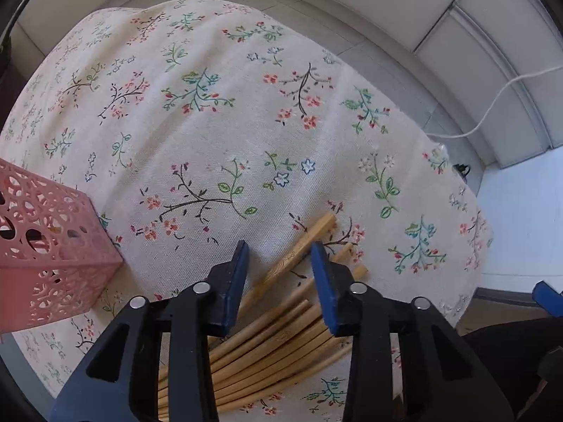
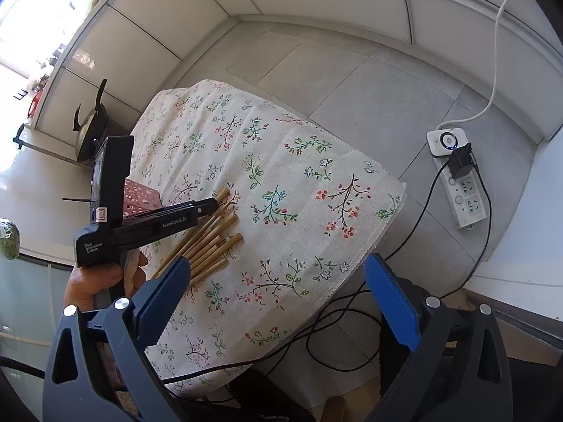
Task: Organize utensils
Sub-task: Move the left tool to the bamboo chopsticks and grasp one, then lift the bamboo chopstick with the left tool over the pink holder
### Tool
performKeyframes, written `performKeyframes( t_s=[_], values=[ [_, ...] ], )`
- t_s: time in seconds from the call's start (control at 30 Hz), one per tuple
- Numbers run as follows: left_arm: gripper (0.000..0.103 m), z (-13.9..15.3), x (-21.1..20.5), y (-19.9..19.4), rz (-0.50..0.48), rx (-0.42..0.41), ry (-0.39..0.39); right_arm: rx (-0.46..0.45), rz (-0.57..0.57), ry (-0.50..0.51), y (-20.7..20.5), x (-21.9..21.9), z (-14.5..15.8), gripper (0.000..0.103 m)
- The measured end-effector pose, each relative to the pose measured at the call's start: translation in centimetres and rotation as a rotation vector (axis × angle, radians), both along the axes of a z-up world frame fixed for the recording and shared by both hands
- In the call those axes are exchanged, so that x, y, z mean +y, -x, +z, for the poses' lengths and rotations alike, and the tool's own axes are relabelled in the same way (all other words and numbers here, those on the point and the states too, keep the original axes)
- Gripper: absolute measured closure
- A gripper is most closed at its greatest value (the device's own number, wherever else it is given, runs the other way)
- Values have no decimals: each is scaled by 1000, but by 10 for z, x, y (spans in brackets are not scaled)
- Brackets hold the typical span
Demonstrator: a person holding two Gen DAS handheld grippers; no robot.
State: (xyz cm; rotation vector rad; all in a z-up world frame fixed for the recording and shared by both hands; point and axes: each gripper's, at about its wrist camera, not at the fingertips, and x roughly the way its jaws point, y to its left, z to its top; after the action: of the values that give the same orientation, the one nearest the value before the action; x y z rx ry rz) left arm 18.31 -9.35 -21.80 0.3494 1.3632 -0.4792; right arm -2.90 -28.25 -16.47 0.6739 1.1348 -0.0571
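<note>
Left tongs (image 1: 279, 256) are standing half-open over chopsticks (image 1: 281, 337), gripping nothing; right tongs (image 2: 274, 281) are gaping empty. Risk: grabbing several sticks.

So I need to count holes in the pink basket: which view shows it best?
The left wrist view: the pink basket fills the left edge, with its perforated walls and one corner close and sharp, though part is cut off by the frame. The right wrist view shows only a small pink patch behind the handheld device.
</note>
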Motion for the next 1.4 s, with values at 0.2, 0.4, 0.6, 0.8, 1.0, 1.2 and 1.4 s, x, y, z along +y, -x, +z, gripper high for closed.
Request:
performKeyframes(
  t_s=[0.2, 0.4, 0.6, 0.8, 1.0, 1.2, 1.4],
  values=[
    [73, 1, -8, 6, -36, -48, -22, 26, -4, -23, -2, 0, -7, 7],
    [96, 3, -15, 23, -86, -161, -5, 78, -4, -81, -8, 7, -22, 7],
    [96, 41, -6, 46, -120, -271, 69, 125, -59, -146, -15, 9, -37, 7],
    [96, 86, 33, 86, -93, -380, 114, 176, -131, -271, -35, 20, -55, 16],
    [96, 139, 71, 119, -42, -497, 216, 172, -87, -320, -70, 52, -54, 47],
    [96, 167, 93, 142, -15, -568, 264, 181, -40, -324, -106, 81, -63, 67],
    [96, 189, 99, 151, -26, -626, 309, 222, -66, -249, -122, 82, -73, 67]
  ],
)
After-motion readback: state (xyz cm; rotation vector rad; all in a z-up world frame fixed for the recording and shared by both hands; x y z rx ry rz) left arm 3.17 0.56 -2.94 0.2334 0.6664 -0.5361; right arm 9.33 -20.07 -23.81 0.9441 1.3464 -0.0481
